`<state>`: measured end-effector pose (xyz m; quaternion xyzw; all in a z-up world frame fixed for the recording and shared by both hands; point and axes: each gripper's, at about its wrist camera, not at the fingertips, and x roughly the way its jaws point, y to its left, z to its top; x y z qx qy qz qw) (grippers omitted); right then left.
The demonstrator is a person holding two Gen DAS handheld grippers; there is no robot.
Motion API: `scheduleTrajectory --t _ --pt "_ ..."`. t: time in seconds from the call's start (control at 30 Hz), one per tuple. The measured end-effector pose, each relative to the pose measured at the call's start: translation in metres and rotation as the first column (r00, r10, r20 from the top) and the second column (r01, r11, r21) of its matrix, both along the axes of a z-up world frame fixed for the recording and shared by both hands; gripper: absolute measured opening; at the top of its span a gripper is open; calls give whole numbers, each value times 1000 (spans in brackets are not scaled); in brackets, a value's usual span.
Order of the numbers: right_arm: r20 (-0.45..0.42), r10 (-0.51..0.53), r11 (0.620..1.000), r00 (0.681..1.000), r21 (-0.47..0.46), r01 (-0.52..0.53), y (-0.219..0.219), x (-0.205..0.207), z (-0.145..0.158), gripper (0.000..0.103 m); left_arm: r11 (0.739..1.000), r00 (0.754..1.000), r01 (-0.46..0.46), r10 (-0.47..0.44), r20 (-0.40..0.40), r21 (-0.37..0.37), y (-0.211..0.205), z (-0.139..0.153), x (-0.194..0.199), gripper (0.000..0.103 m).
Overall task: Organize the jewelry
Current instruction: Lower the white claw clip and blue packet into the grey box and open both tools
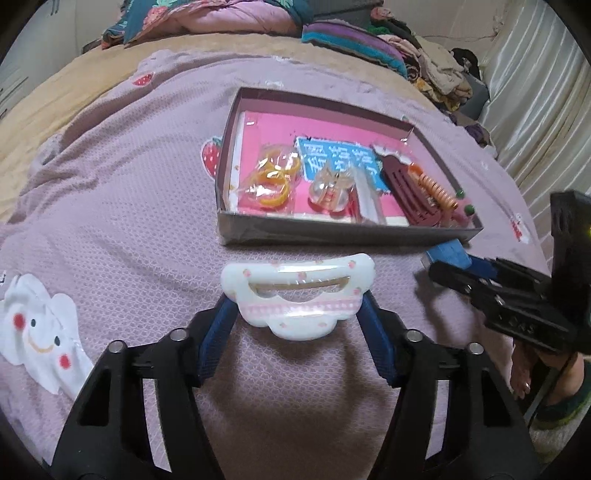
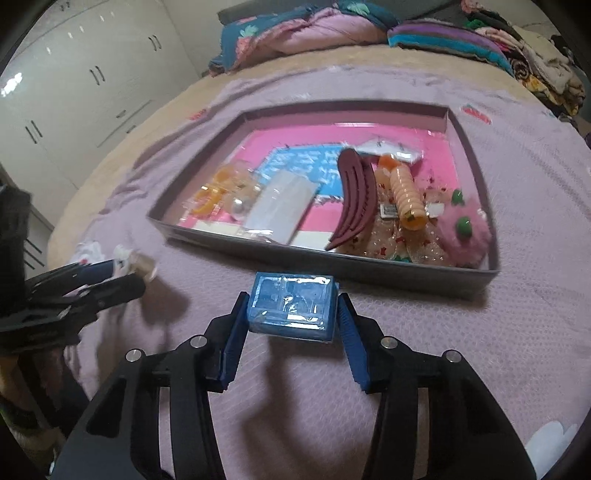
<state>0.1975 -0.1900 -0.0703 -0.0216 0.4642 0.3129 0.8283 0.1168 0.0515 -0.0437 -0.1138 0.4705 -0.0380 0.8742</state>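
Gripping a white hair clip (image 1: 297, 295) by its ends, the left gripper (image 1: 295, 314) hovers short of the tray (image 1: 347, 232); the right gripper (image 2: 291, 314) clamps a blue box (image 2: 291, 306) just before it. Either could slip from the 2 thin pads and land outside.

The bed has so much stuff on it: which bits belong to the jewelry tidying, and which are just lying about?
Part of the job:
- white clip in the left gripper
- blue box in the right gripper
- tray with maroon comb, orange rings, spiral tie

Lying about:
- quilts
- clothes pile
- wardrobe
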Motion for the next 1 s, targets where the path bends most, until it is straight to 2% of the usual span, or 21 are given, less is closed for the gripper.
scheduleTrajectory --t 0.4,0.63,1.0 --pt "111 -43 996 993 83 33 -36 -17 57 46 1000 994 27 -28 104 15 -9 50 17 53" --pt "188 -81 995 979 76 68 -51 -9 80 46 998 988 41 -46 148 39 -16 70 41 53" --pt "258 -116 993 959 58 104 -51 15 92 46 997 991 43 -51 126 66 -19 61 84 53"
